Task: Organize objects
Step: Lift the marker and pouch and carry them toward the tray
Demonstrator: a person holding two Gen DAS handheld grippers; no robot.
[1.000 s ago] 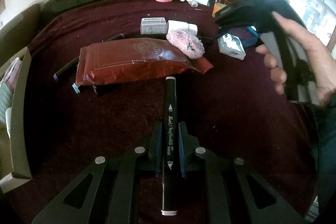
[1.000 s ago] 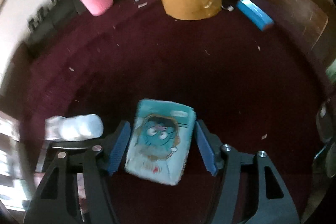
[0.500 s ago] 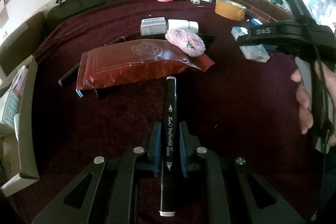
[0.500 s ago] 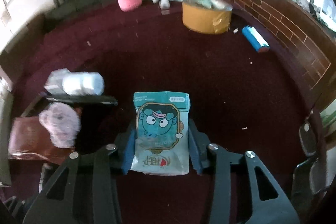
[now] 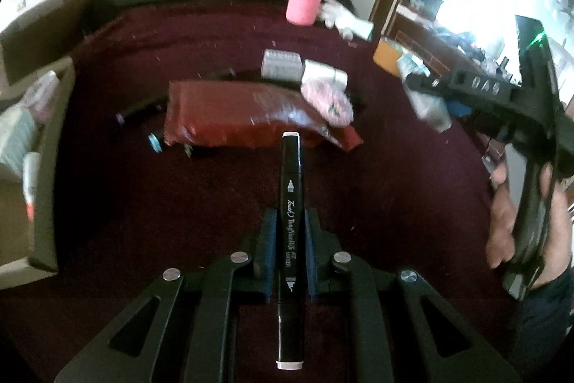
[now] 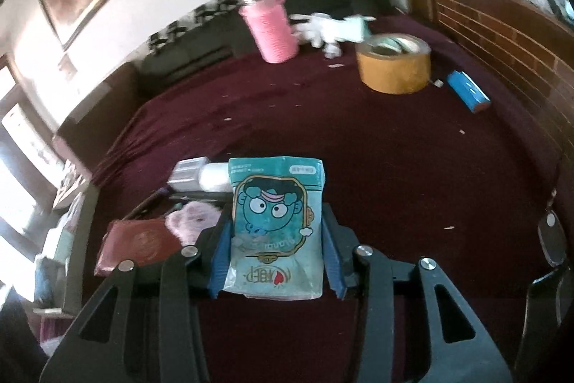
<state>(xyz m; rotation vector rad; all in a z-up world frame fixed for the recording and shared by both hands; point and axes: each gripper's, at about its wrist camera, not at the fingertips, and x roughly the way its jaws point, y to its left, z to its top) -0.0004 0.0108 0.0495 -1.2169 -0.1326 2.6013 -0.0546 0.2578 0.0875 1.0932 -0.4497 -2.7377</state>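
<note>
My left gripper (image 5: 290,221) is shut on a black art marker (image 5: 290,203) that points forward above the maroon cloth. My right gripper (image 6: 276,225) is shut on a teal tissue pack with a cartoon face (image 6: 274,225) and holds it up off the table. In the left wrist view the right gripper's body (image 5: 502,99) shows at the right, with the pack (image 5: 428,103) in it. A red foil pouch (image 5: 247,113), a pink fluffy puff (image 5: 326,97) and a white roll (image 5: 324,74) lie ahead of the marker.
A pink knitted bottle (image 6: 271,31), white cloth (image 6: 337,26), a yellow tape roll (image 6: 394,63) and a blue box (image 6: 468,92) sit at the back right. A small grey box (image 5: 281,65) lies mid-table. An open cardboard box (image 5: 32,146) stands at the left edge.
My right gripper has lifted the tissue pack higher and tilted up, showing more of the wall. My left gripper has drawn back and risen a little, marker still held.
</note>
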